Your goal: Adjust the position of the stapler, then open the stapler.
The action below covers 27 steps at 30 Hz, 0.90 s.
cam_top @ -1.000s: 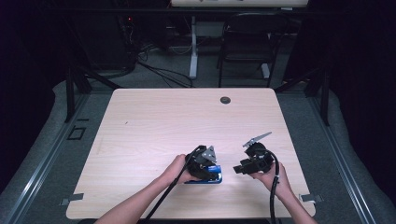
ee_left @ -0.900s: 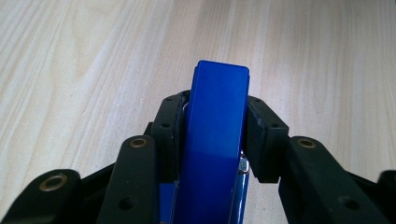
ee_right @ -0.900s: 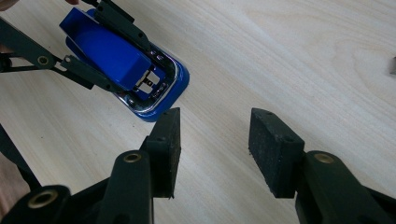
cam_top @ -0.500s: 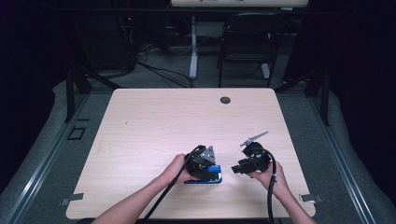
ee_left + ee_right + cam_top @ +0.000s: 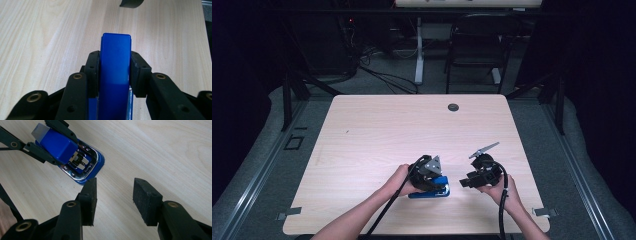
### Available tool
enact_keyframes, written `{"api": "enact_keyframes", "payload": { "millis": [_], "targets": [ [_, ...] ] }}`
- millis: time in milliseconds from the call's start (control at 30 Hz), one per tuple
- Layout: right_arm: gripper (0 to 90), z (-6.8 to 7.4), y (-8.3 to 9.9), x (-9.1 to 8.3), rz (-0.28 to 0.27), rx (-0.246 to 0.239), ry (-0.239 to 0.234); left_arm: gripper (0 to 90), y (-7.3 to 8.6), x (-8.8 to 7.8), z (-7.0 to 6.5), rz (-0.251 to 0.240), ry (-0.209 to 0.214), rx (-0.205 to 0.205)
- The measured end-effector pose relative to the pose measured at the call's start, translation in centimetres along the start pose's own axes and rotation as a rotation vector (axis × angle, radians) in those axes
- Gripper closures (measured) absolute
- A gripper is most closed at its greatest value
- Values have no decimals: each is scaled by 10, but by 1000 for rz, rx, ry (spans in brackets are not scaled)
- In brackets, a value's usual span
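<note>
Blue stapler (image 5: 115, 75) on table (image 5: 377, 135), clamped between left gripper (image 5: 113, 68) fingers (image 5: 92, 72); right gripper (image 5: 115, 200) fingers (image 5: 147, 201) wide, just beside; no legible writing.

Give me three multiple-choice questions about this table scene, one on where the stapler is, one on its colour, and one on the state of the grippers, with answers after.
1. Where is the stapler on the table?
A. near the person's edge
B. at the far edge beside the round hole
C. on the floor

2. What colour is the stapler's body?
A. red
B. blue
C. green

3. How do the grippers stand?
A. both open
B. left gripper shut on the stapler, right gripper open
C. right shut on the stapler, left open

Answers:
1 A, the high view shows it close to the near edge, between the two hands.
2 B, both gripper views show a blue top and base.
3 B, the left jaws press its sides, while the right jaws stand apart over bare wood.
</note>
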State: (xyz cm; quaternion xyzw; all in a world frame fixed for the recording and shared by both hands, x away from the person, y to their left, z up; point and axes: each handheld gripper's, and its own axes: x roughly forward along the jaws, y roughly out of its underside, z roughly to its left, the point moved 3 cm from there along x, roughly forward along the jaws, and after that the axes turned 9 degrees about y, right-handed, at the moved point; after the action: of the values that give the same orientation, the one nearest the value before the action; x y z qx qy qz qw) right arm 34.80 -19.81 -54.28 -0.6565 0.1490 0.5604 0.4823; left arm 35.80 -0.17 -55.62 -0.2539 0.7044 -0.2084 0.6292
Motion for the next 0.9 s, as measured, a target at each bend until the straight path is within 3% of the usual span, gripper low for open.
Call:
{"api": "enact_keyframes", "payload": {
  "millis": [400,500,900],
  "targets": [
    [542,3,-2,3,6,-10,-7,653,0,-5,0,2,9,19],
    [543,4,-3,2,-5,-8,-1,654,0,-4,-1,-19,0,17],
    [691,21,-14,18,-65,46,-111,657,1,-11,0,-20,10,35]
  ]
}}
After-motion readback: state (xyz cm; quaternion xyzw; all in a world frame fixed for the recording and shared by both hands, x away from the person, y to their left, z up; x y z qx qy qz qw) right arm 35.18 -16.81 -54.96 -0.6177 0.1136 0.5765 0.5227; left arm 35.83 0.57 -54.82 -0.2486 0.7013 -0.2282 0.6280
